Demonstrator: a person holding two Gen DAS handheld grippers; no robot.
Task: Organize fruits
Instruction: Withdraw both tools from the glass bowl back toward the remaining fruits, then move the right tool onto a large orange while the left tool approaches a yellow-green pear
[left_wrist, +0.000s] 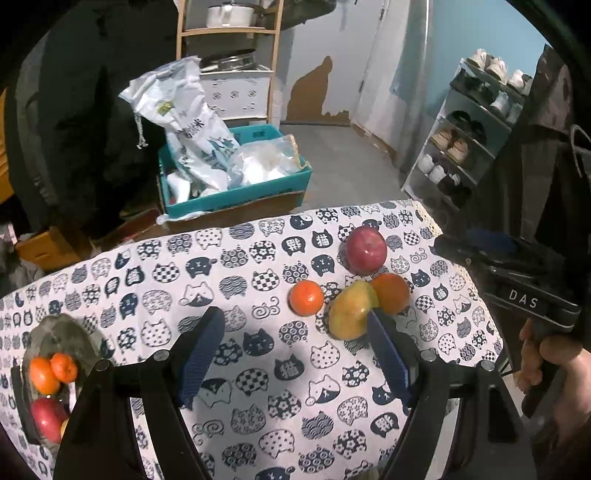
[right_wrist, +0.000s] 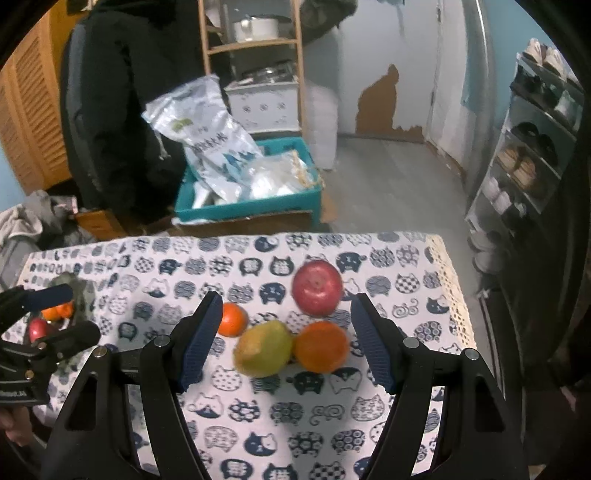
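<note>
Four fruits lie close together on the cat-print tablecloth (right_wrist: 258, 406): a red apple (right_wrist: 317, 288), a small tangerine (right_wrist: 232, 319), a yellow-green pear (right_wrist: 264, 352) and an orange (right_wrist: 321, 346). My right gripper (right_wrist: 286, 300) hangs open above them, with the pear and orange showing in the gap between its fingers. My left gripper (left_wrist: 293, 314) is open and empty over bare cloth, the pear (left_wrist: 351, 314) just past its right finger. A grey dish (left_wrist: 62, 332) at the table's left holds two oranges (left_wrist: 51, 369) and a red apple (left_wrist: 46, 417).
A hand (left_wrist: 554, 362) holds the right tool at the table's right edge. Beyond the far edge stand a teal crate (left_wrist: 236, 195) with bags, a wooden shelf (left_wrist: 229, 33) and a shoe rack (left_wrist: 461, 147). Lace trim (right_wrist: 454, 295) marks the right edge.
</note>
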